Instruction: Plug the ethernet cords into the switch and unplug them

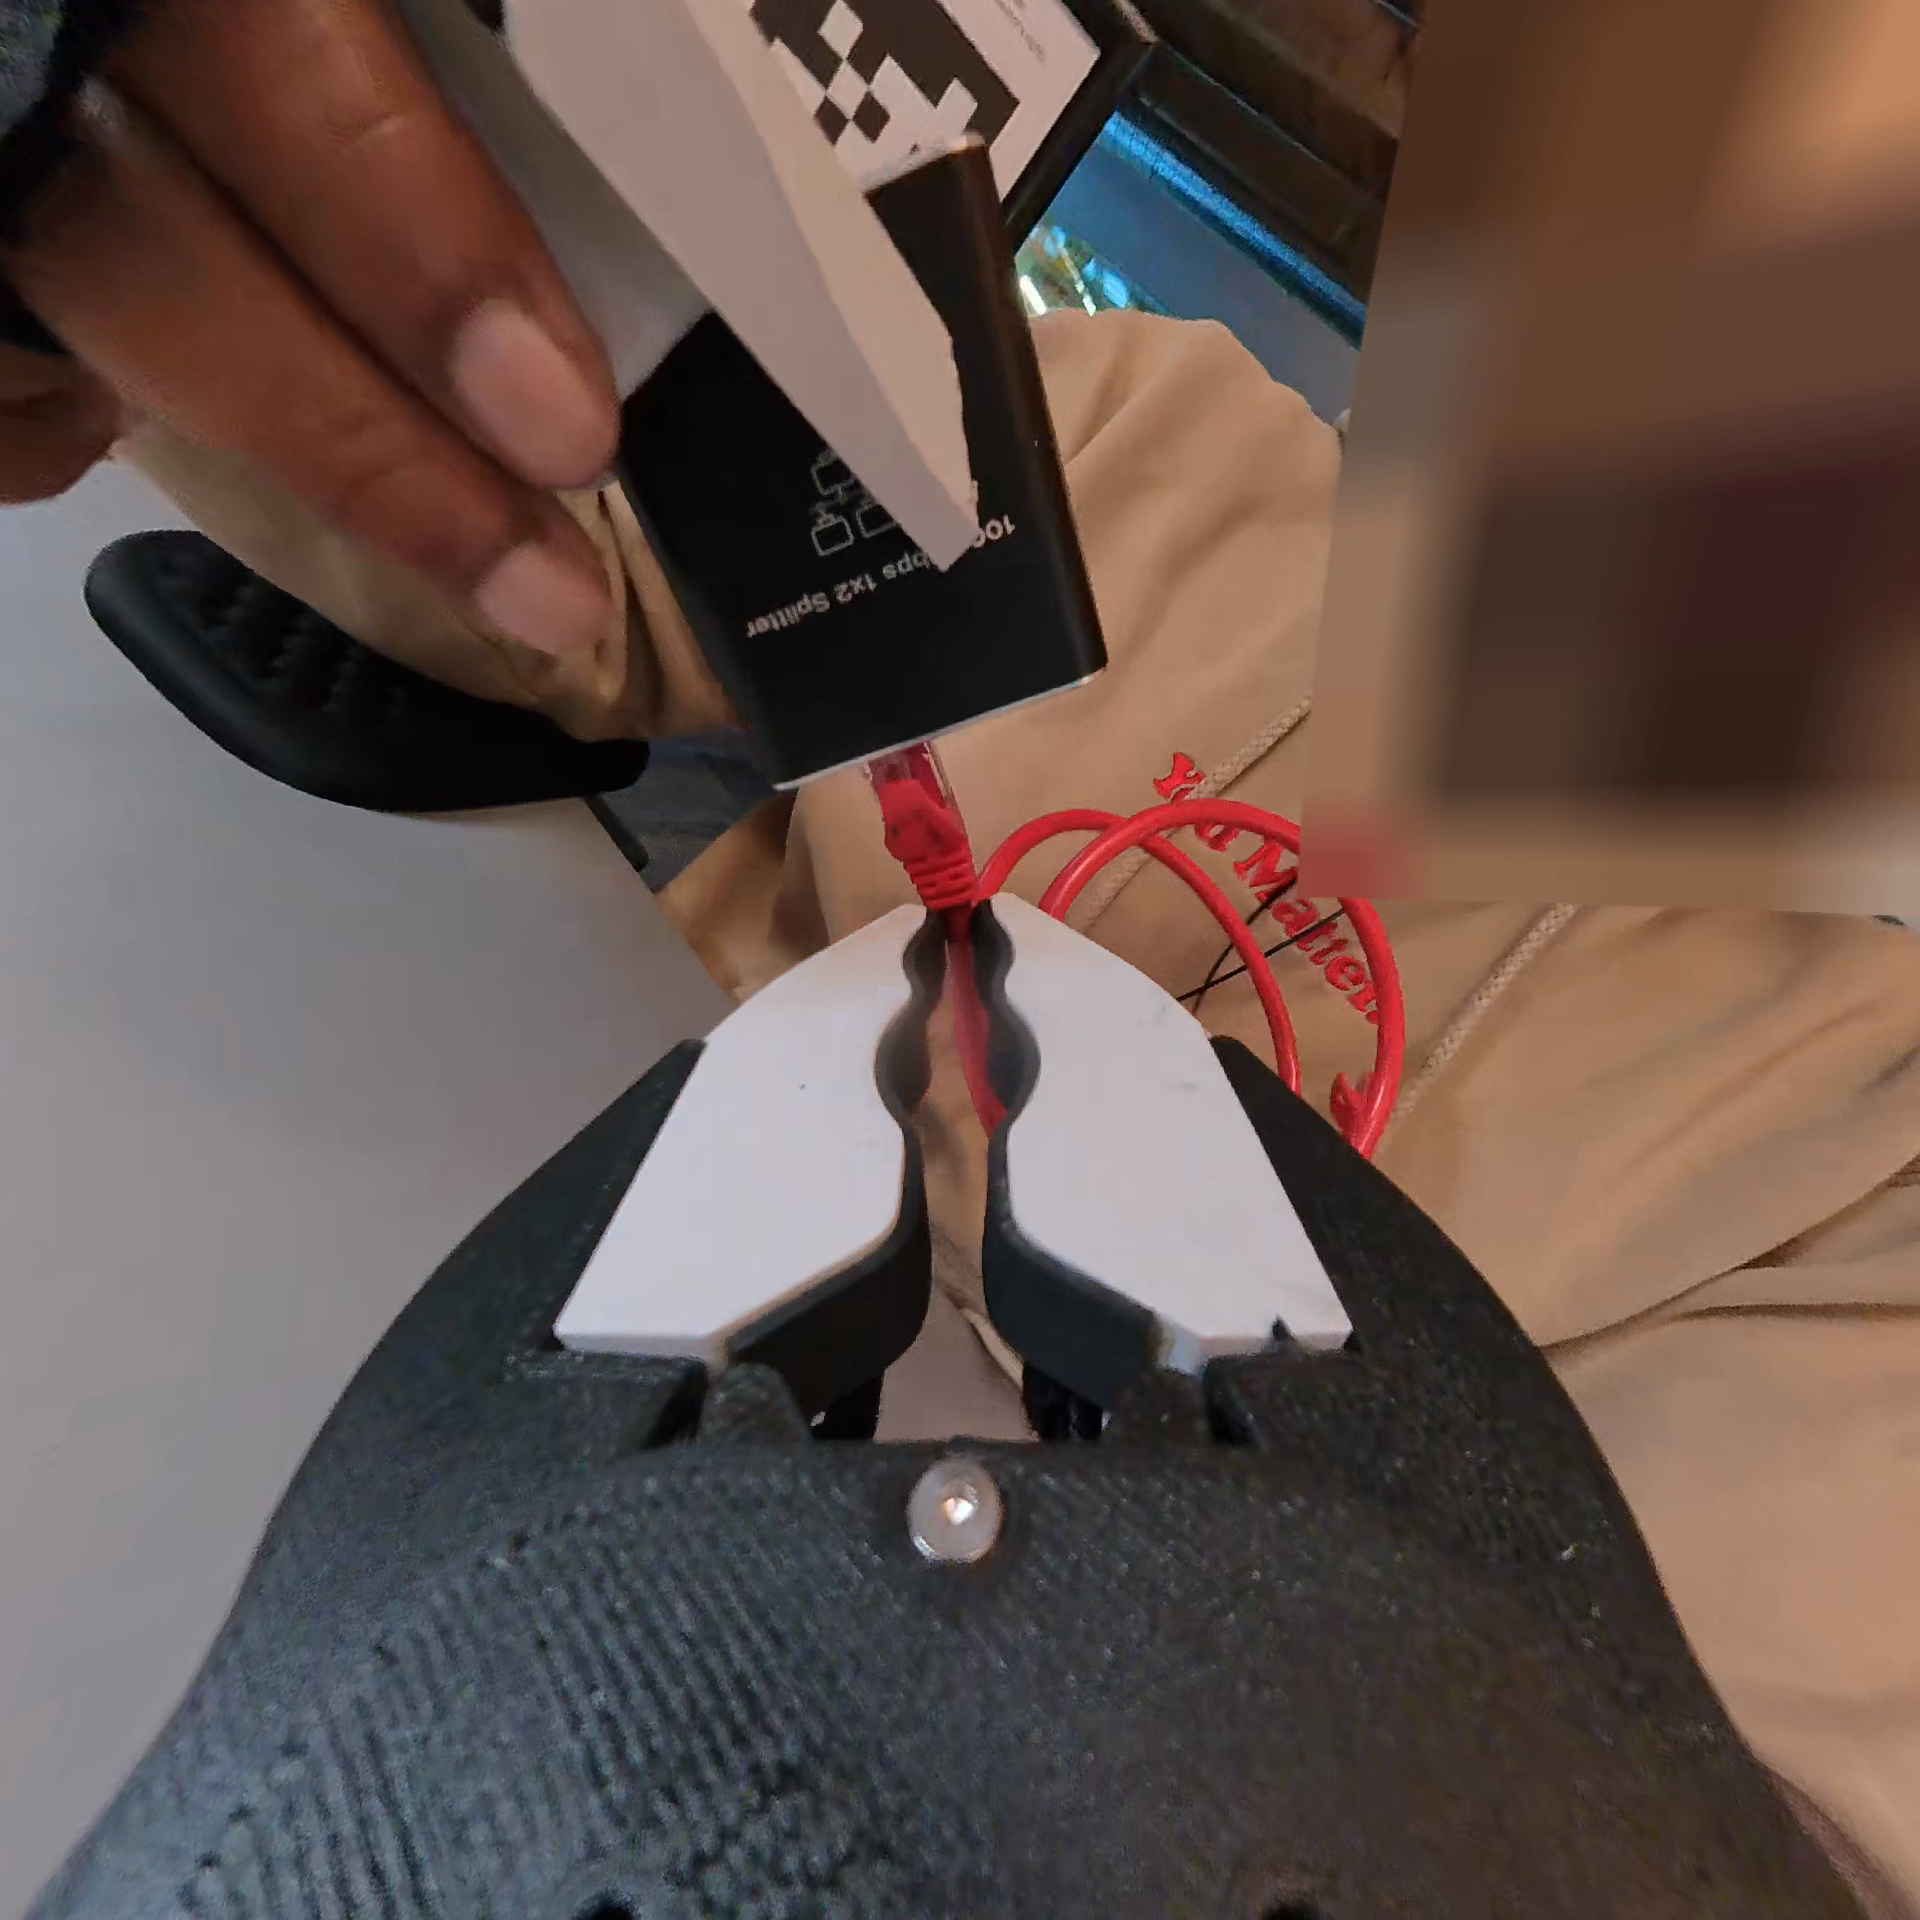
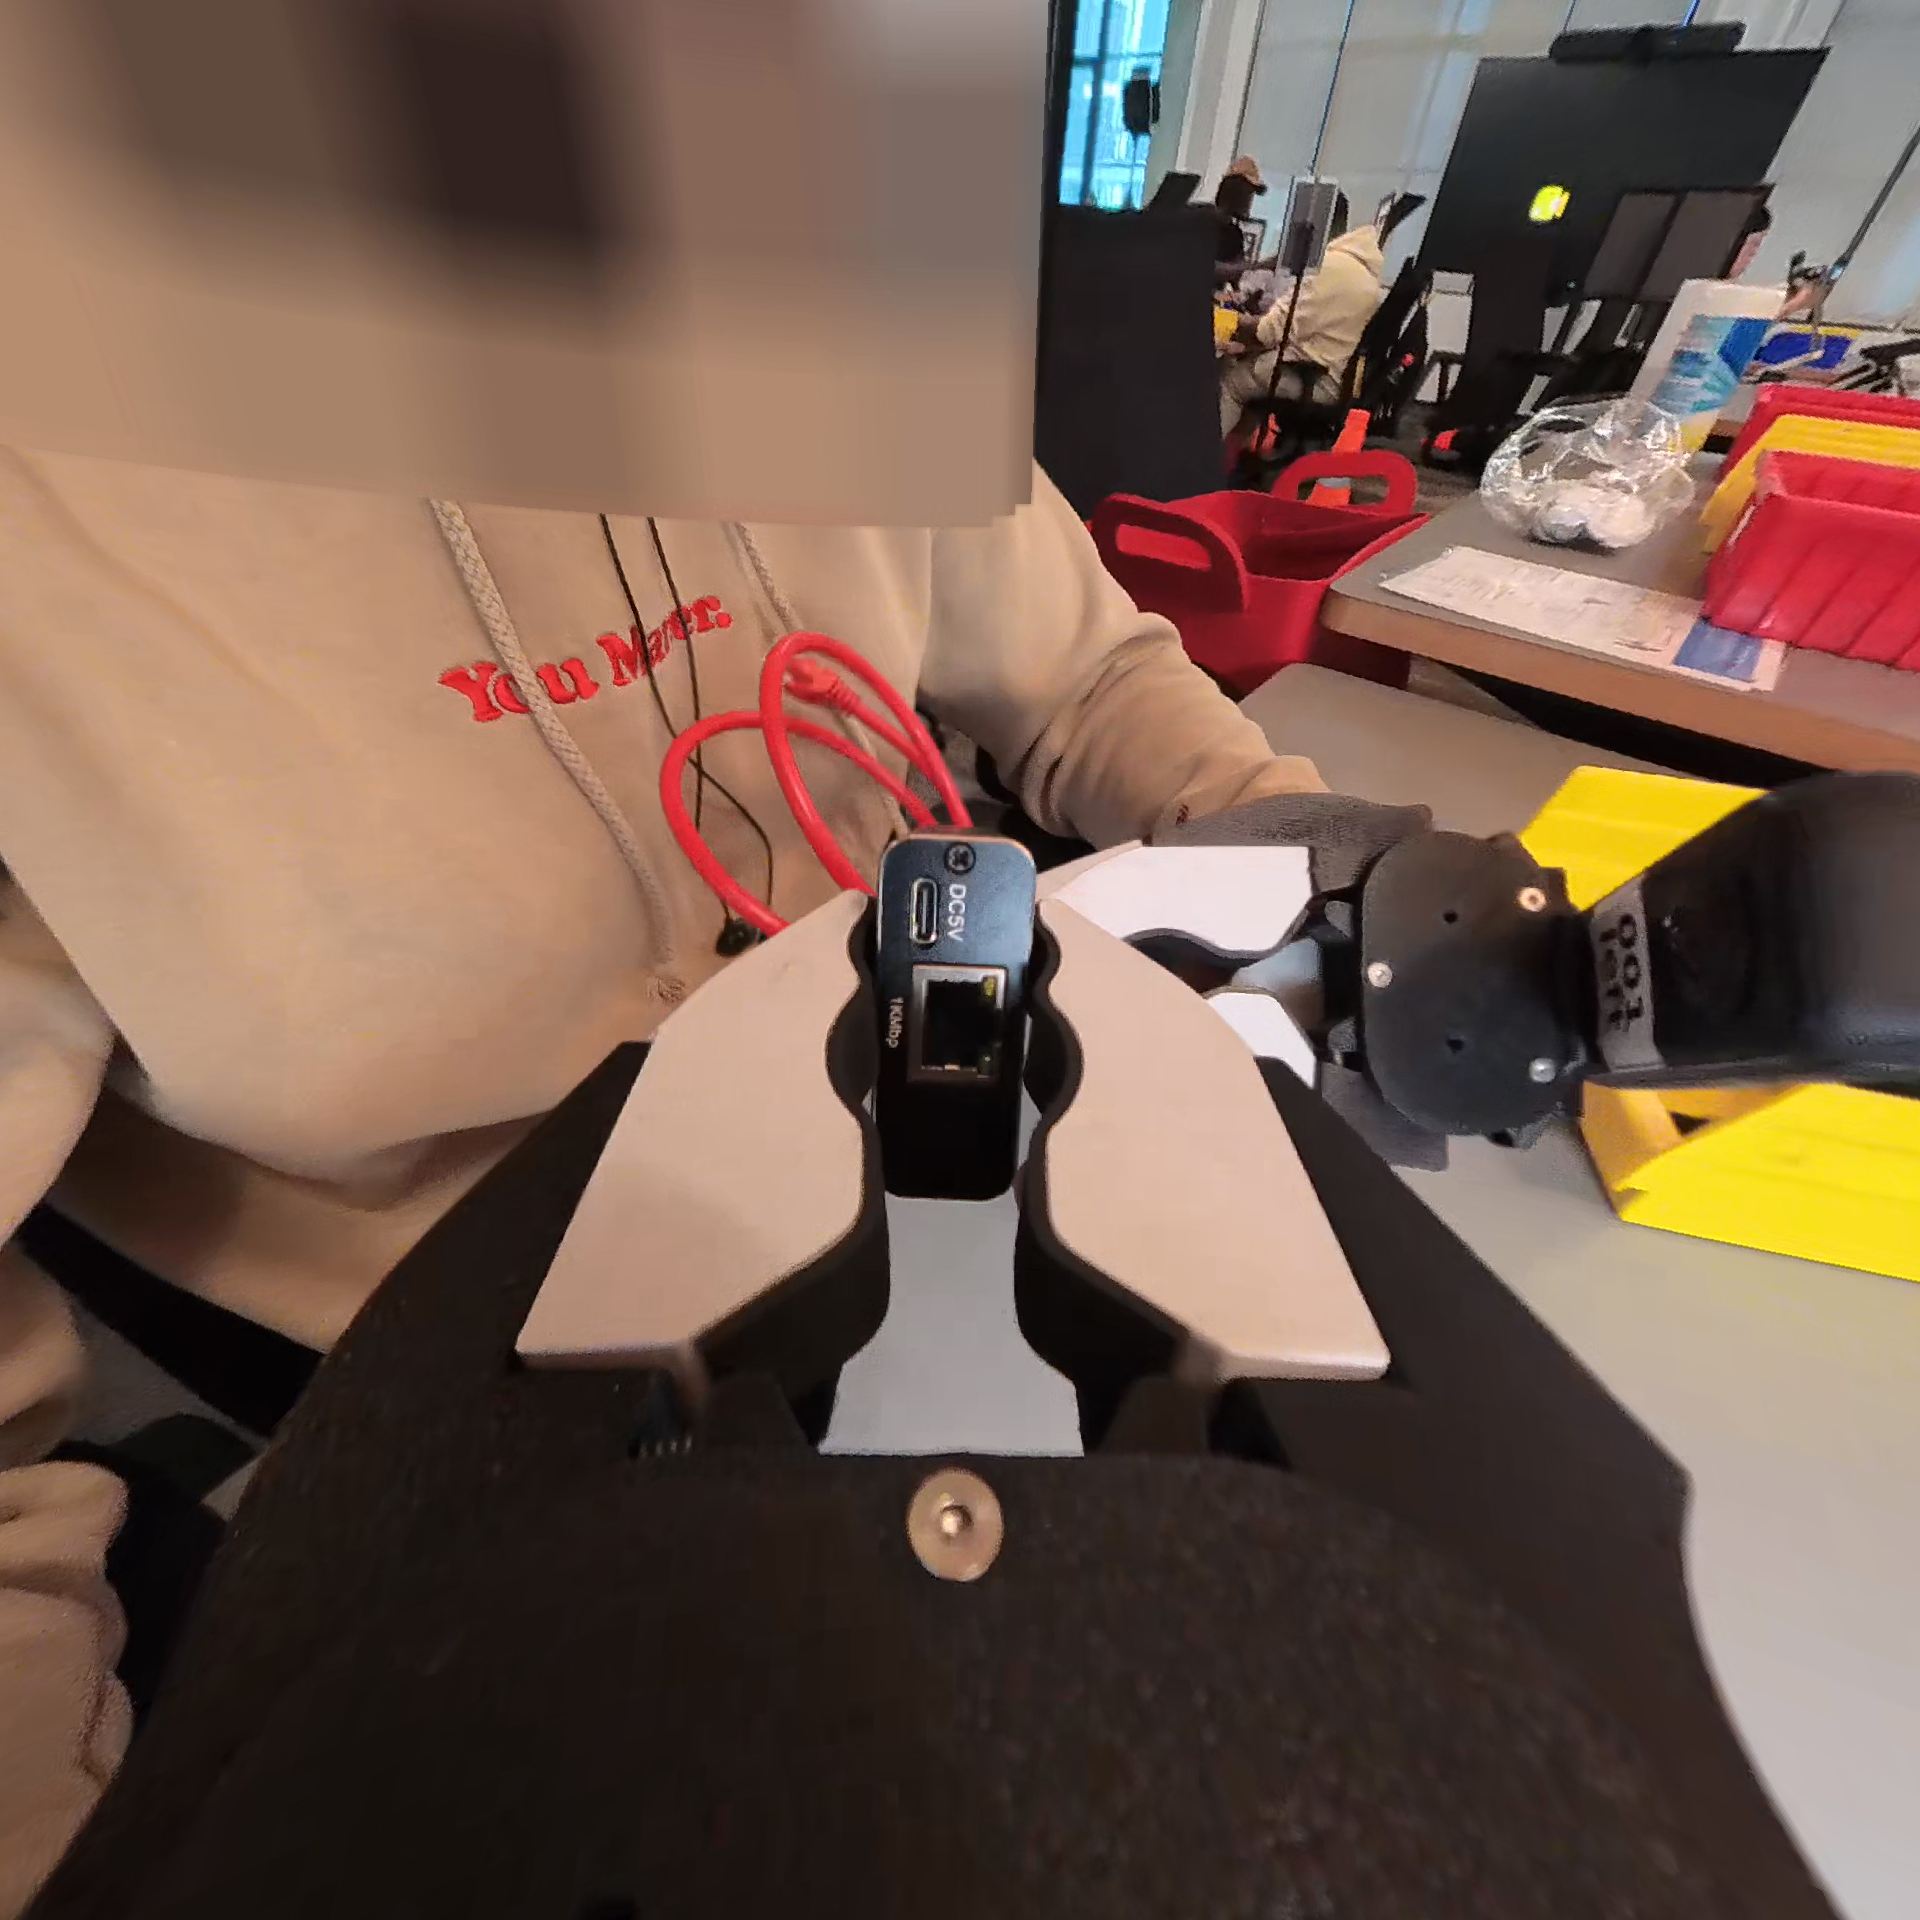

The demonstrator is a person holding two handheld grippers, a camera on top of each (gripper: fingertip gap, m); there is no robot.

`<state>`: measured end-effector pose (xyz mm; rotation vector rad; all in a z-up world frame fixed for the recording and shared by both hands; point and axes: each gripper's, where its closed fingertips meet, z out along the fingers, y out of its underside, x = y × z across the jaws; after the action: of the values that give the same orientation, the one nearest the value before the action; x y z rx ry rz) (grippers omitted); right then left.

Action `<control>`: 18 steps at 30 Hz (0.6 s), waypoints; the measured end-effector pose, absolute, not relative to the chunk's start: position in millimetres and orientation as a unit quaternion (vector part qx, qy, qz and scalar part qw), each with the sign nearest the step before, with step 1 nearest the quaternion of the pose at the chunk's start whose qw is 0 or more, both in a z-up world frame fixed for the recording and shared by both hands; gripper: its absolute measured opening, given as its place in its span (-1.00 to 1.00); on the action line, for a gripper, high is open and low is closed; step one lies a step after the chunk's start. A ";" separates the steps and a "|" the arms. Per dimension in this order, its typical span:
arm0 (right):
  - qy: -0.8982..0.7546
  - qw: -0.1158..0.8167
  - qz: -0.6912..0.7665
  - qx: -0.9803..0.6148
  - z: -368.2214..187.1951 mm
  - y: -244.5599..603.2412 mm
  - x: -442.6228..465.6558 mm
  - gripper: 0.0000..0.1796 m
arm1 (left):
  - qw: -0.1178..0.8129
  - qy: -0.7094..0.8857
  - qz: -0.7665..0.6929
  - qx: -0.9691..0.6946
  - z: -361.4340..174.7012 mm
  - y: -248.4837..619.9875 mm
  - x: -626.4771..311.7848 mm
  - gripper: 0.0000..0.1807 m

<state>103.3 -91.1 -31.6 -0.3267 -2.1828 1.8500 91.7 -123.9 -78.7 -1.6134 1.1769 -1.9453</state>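
Note:
My left gripper (image 1: 954, 914) is shut on the red ethernet cord (image 1: 971, 1023), just behind its plug (image 1: 920, 821). The plug's tip is in a port on the near end of the black switch (image 1: 862, 582); I cannot tell whether it is fully seated. The rest of the cord hangs in loops (image 1: 1340, 997). My right gripper (image 2: 951, 914) is shut on the switch (image 2: 956, 1039), whose near end shows an empty port. One of its white fingers (image 1: 727, 208) shows on the switch in the left wrist view. The left gripper (image 2: 1174, 935) reaches in behind the switch from the right.
A person in a beige hoodie (image 2: 312, 935) sits close behind, a hand (image 1: 343, 312) beside the switch. A yellow bin (image 2: 1766, 1174) stands on the grey table (image 2: 1662, 1507). Red and yellow bins (image 2: 1829, 520) and a red basket (image 2: 1247, 561) are farther back. A black armrest (image 1: 312, 686) is at the left. My right fingertips sit around 6 centimetres from my left ones.

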 end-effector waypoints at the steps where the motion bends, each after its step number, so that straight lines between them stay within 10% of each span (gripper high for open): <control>1: -0.746 0.128 0.644 -0.112 -31.1 -90.8 102.3 -0.72 | 0.181 0.417 -0.681 -0.574 -80.1 -122.5 91.4 -0.95; 18: -0.729 0.132 0.656 -0.146 -32.5 -78.2 87.6 -0.73 | 0.257 0.422 -0.624 -0.606 -87.0 -104.4 88.4 -0.95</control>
<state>87.6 -78.2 -32.5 -0.4250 -2.1157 1.9035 88.4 -104.4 -87.0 -1.6428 1.1434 -1.6925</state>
